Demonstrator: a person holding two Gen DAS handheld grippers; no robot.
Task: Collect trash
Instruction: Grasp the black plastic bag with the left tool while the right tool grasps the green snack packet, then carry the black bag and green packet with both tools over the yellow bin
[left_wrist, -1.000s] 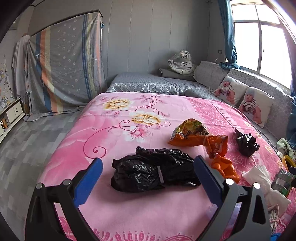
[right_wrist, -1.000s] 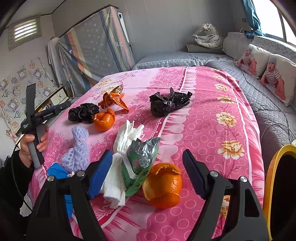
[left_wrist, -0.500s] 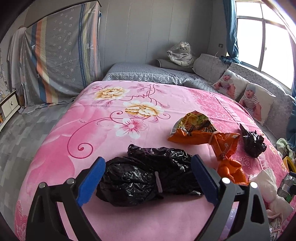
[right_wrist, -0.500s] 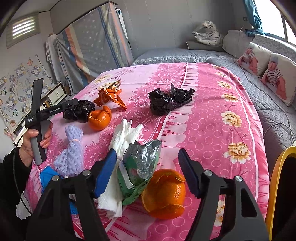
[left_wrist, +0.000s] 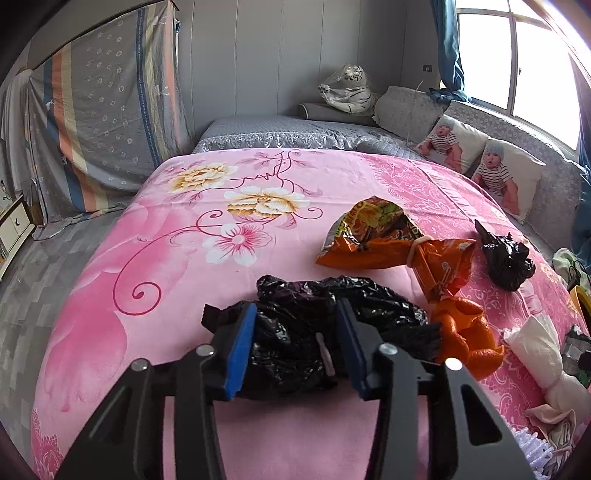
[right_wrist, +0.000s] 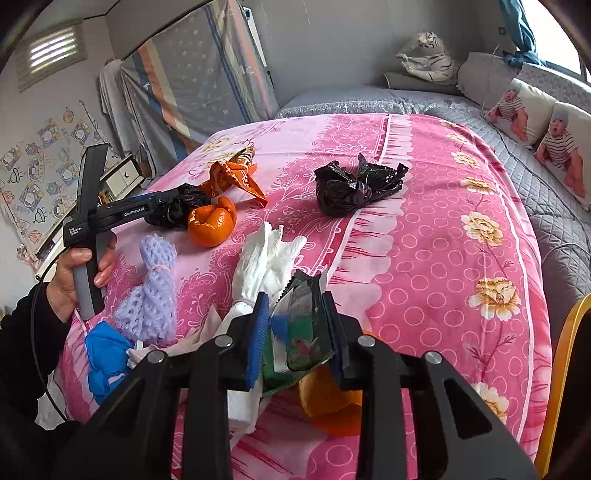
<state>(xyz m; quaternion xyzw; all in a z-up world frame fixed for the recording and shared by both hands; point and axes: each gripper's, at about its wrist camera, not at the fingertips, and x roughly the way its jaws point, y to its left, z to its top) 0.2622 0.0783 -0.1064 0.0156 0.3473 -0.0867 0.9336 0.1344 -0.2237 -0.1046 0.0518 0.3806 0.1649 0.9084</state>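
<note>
On the pink blanket (left_wrist: 155, 266), L gripper (left_wrist: 295, 343) is closing on a crumpled black bag (left_wrist: 295, 332), soft & light, near its banded middle. R gripper (right_wrist: 295, 332) is closing on a crinkly foil wrapper (right_wrist: 303, 325) nearer the blanket's front edge.

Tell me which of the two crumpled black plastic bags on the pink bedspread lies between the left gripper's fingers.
The larger crumpled black plastic bag, beside the orange peel; the left gripper is closing on it. The smaller black bag lies apart, untouched.

Home bedrm: bed (left_wrist: 155, 258), pillows (left_wrist: 509, 177), curtain (left_wrist: 447, 44).
</note>
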